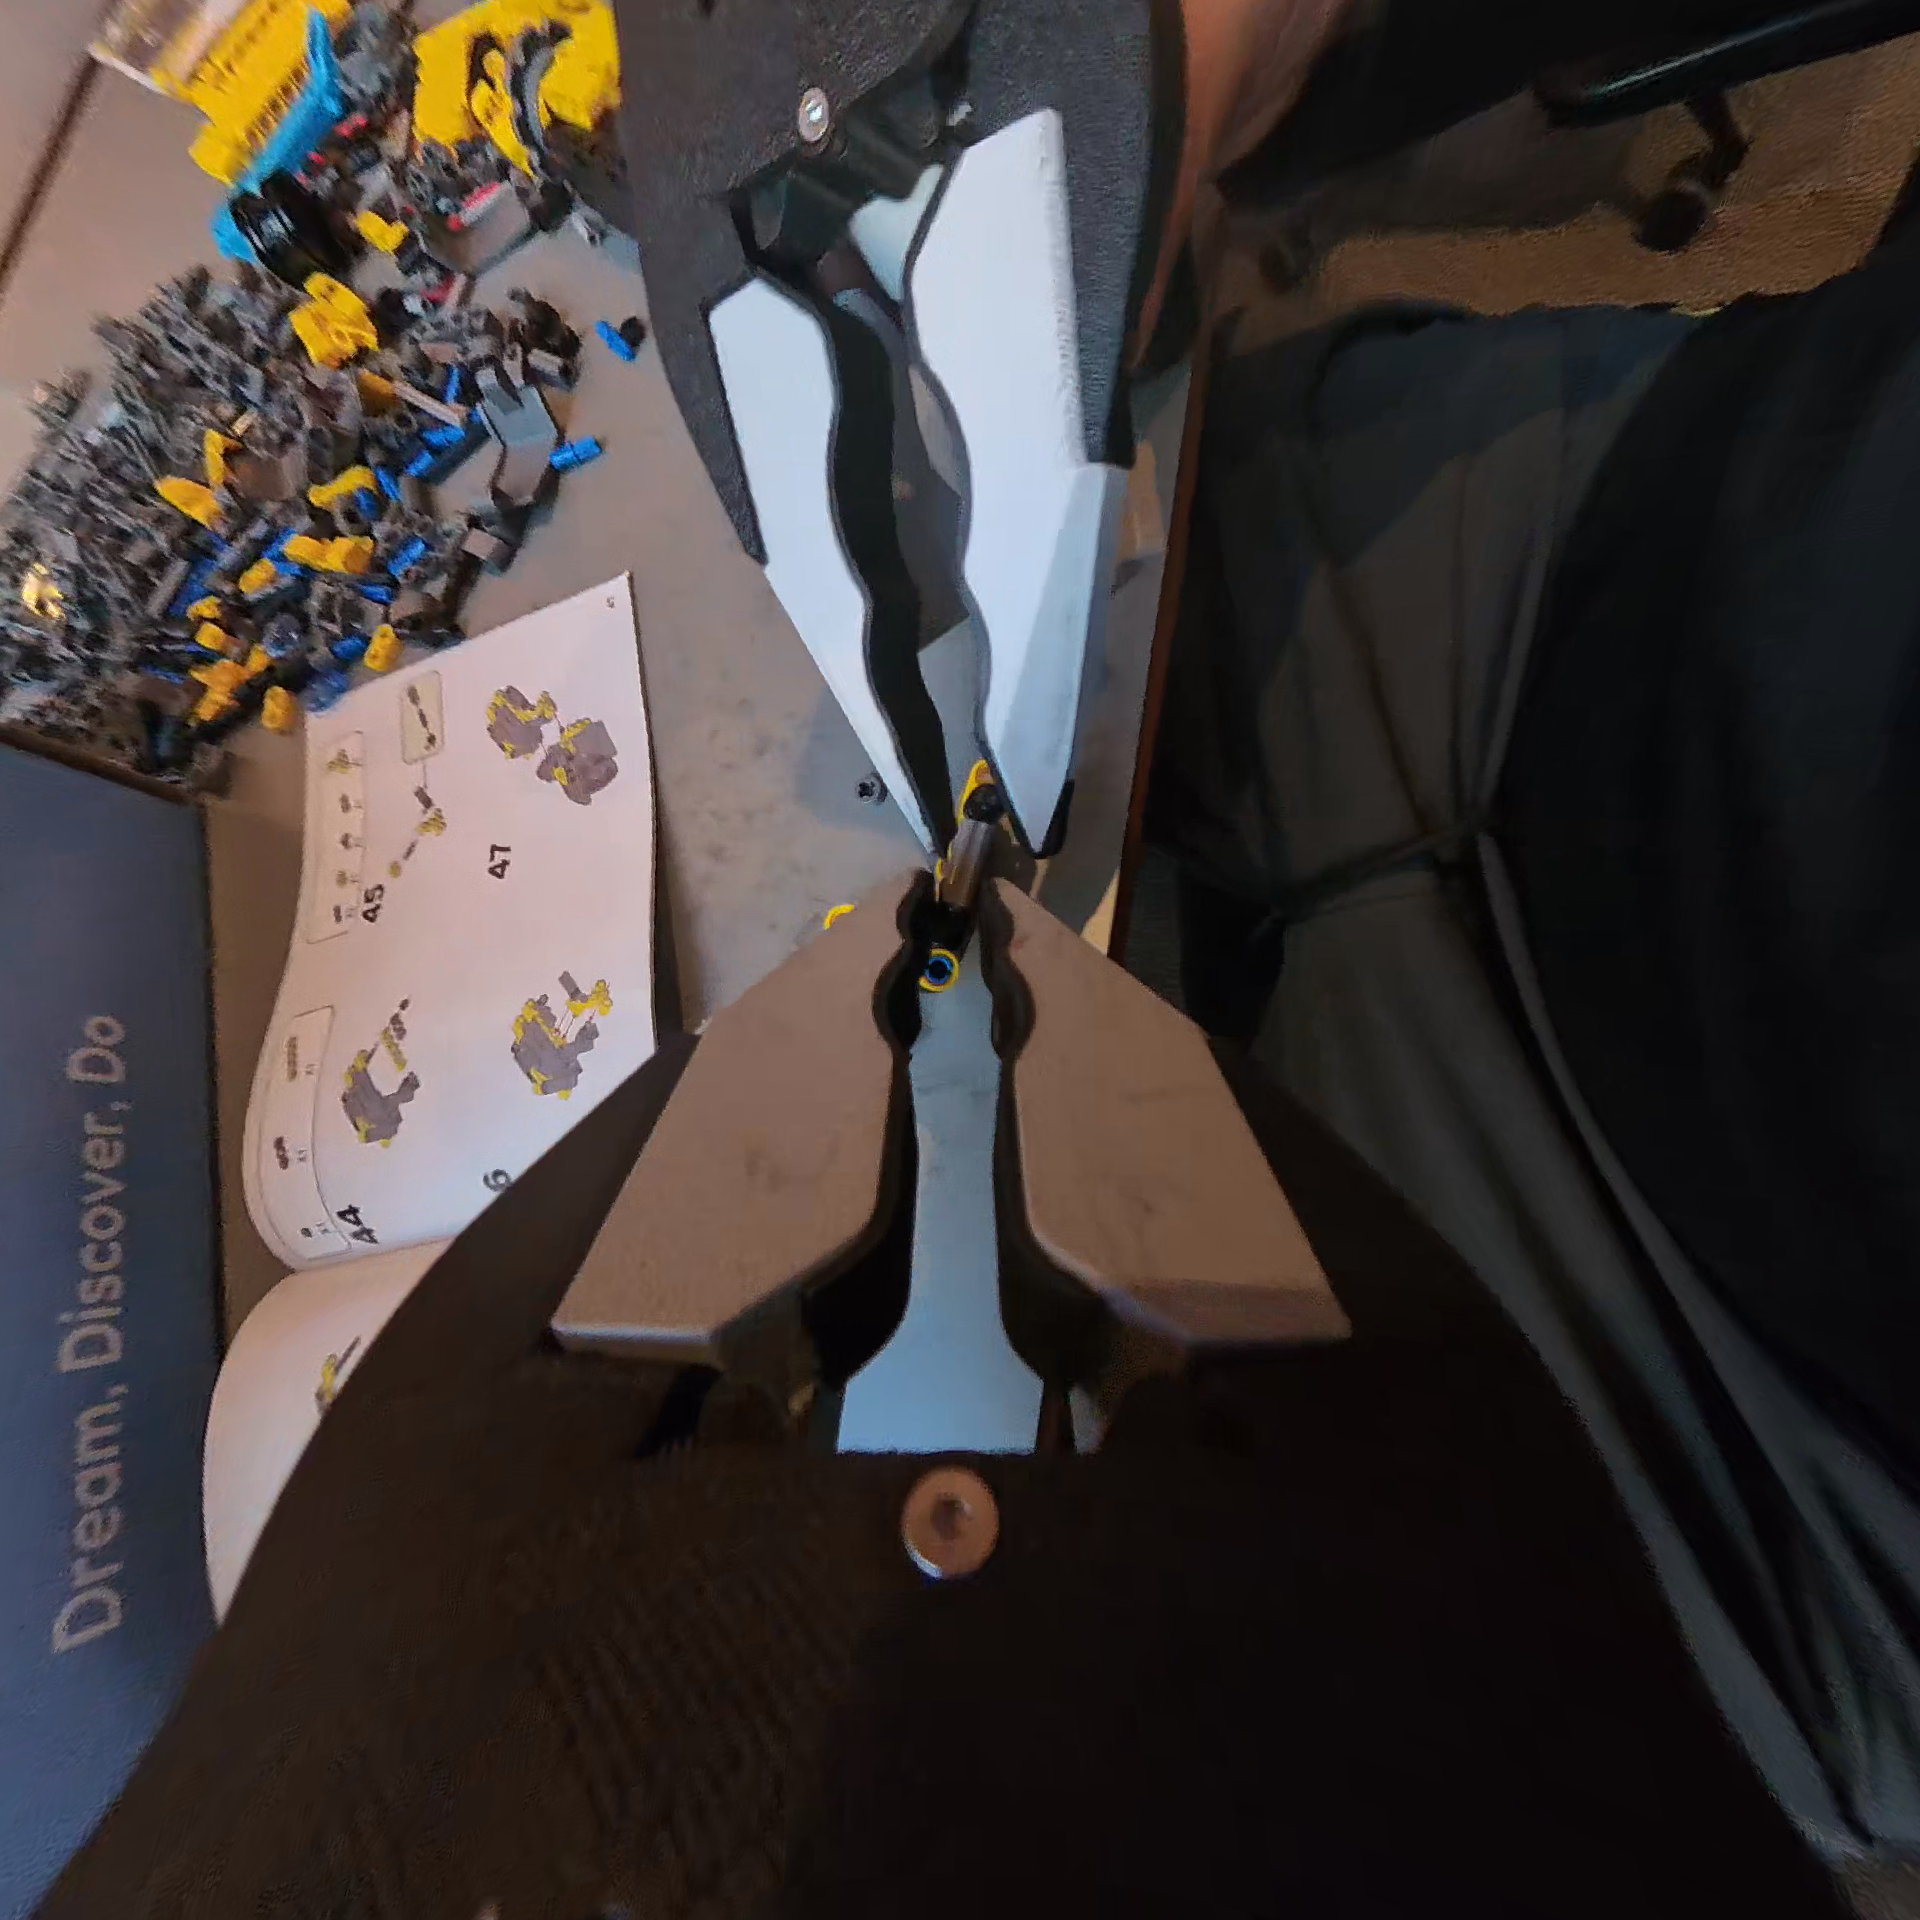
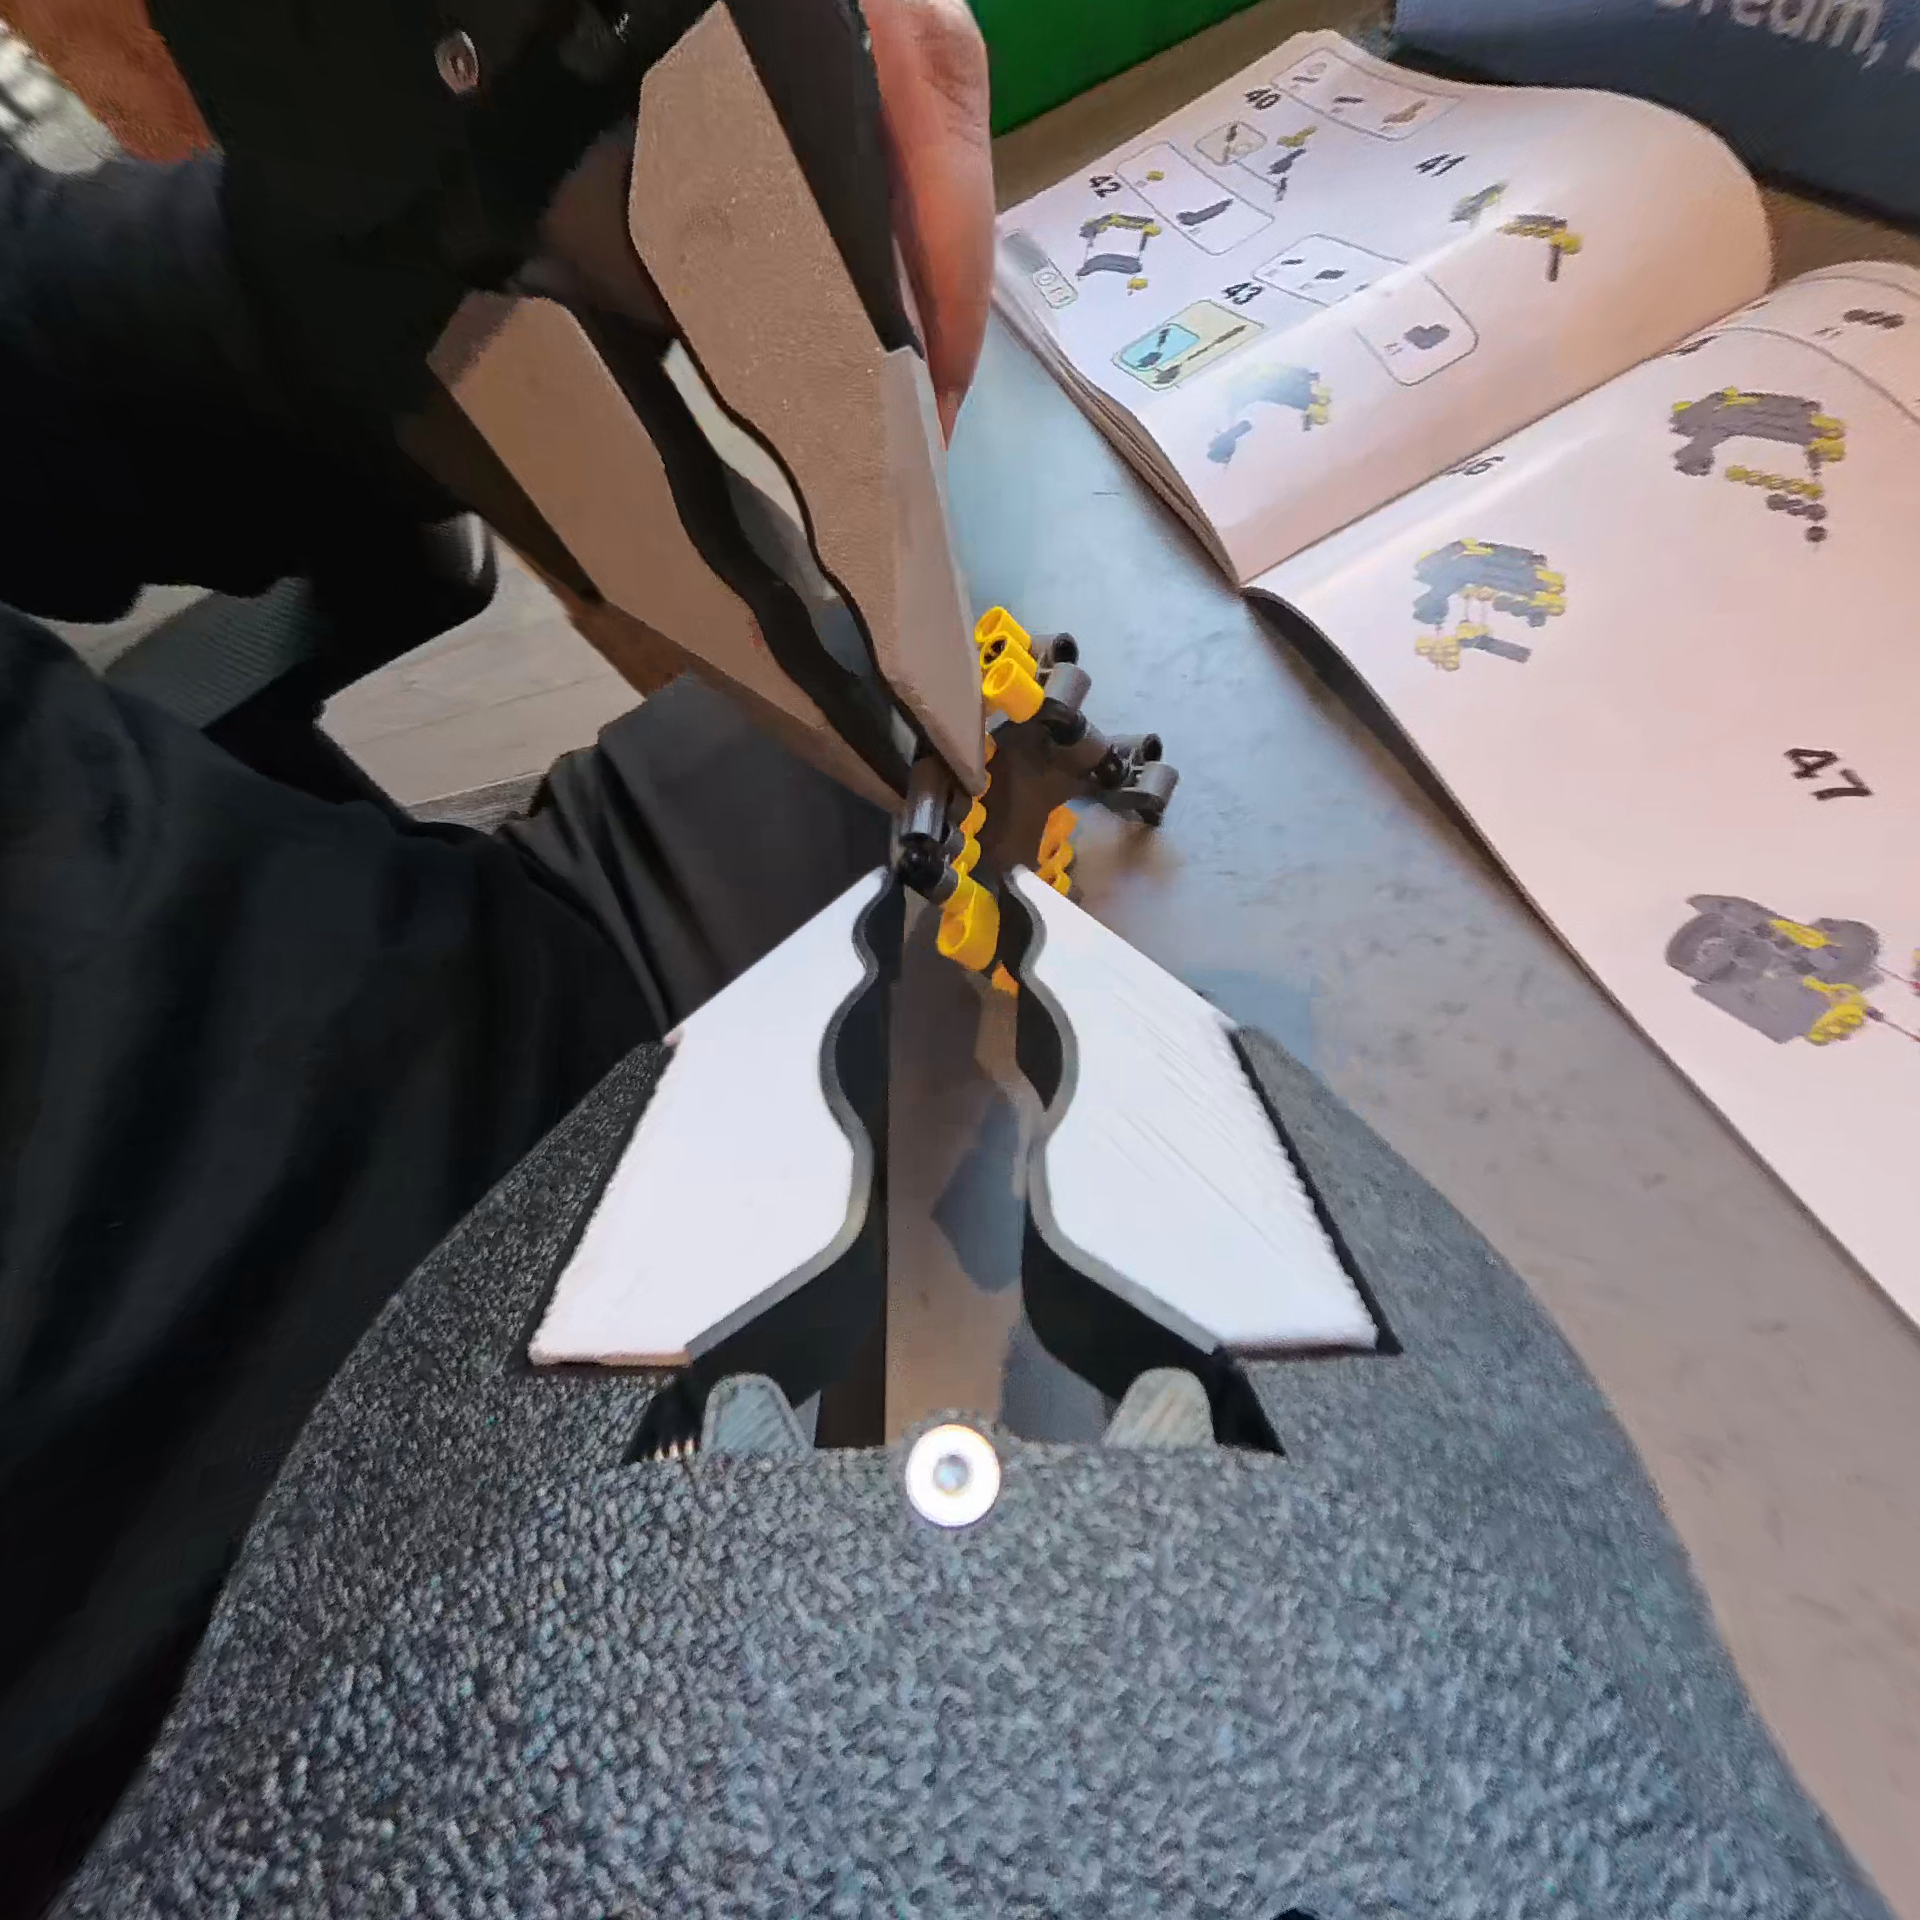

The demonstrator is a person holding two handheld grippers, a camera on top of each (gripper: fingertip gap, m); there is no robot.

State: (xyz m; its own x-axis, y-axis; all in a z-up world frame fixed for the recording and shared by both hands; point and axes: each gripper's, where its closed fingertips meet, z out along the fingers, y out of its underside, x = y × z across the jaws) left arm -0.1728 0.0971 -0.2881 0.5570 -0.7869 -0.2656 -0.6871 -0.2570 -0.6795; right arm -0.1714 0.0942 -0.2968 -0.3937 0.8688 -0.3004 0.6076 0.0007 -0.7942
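Note:
My two grippers meet tip to tip over the grey table's edge [image 2: 1299,883]. My left gripper [image 1: 951,899], with tan fingers, is shut on a dark grey pin piece [image 2: 925,821]; it enters the right wrist view [image 2: 935,784] from the top. My right gripper [image 2: 954,888], with white fingers, is shut on a small assembly of yellow, grey and black parts [image 2: 1039,727], gripped at a yellow connector [image 2: 966,920]. The right gripper also shows in the left wrist view [image 1: 992,831]. The pin touches the assembly.
An open instruction booklet [image 1: 468,935] [image 2: 1558,623] lies on the table. A pile of loose grey, blue and yellow parts [image 1: 208,520] and a part-built yellow and blue model [image 1: 416,125] lie beyond. A dark blue pad [image 1: 94,1143] lies beside the booklet. A person's dark clothing [image 2: 208,935] is close. My left and right fingertips are right by each other.

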